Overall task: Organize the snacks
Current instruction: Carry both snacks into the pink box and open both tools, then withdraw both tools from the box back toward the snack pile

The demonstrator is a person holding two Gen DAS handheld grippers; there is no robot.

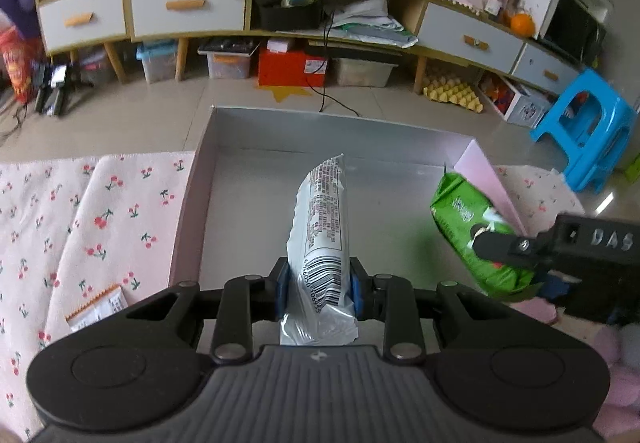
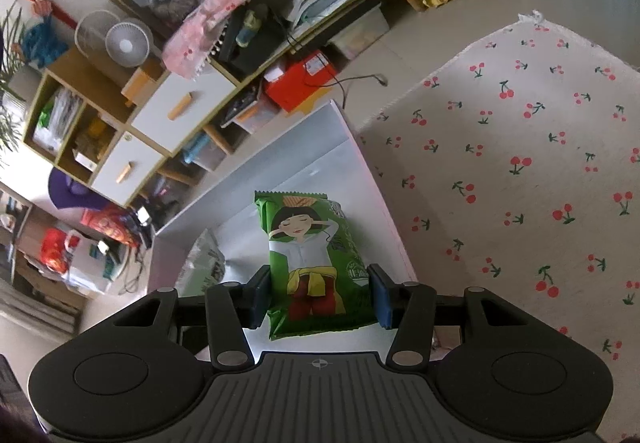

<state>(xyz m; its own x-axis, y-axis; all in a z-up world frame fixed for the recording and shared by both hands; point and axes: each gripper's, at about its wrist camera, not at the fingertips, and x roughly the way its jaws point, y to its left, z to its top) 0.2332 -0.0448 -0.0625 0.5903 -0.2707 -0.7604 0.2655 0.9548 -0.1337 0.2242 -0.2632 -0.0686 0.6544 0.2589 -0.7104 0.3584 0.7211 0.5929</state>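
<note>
Snack packets hang over an open grey box point(image 1: 256, 179) on the floor of a cluttered living room, one in each hand-held gripper. The white packet point(image 1: 324, 239), printed with a barcode and small text, sticks forward and slightly up from the left gripper point(image 1: 319, 289), whose blue pads point(image 1: 282, 289) are pressed close together on its lower end, near the crimped seal. The green packet point(image 2: 316, 263), bearing a cartoon figure, is pinched across its width by the right gripper point(image 2: 319, 297), jaws set wider to take the fuller bag; in the left camera it hovers at the box's right wall. Both look light, soft and air-puffed, with slick foil skins that could slide between the pads, and whatever is inside is likely brittle, so a firm squeeze risks crushing it. The flat sealed ends, or the edges across the narrow width, seem the safest places to hold. The box looks bare inside as far as can be seen. A cherry-print cloth point(image 2: 520, 163) lies on both sides of it, with one small packet point(image 1: 98, 307) on the cloth beside the left gripper. A shelf unit point(image 1: 160, 7) and a blue stool point(image 1: 588, 131) stand beyond.
</note>
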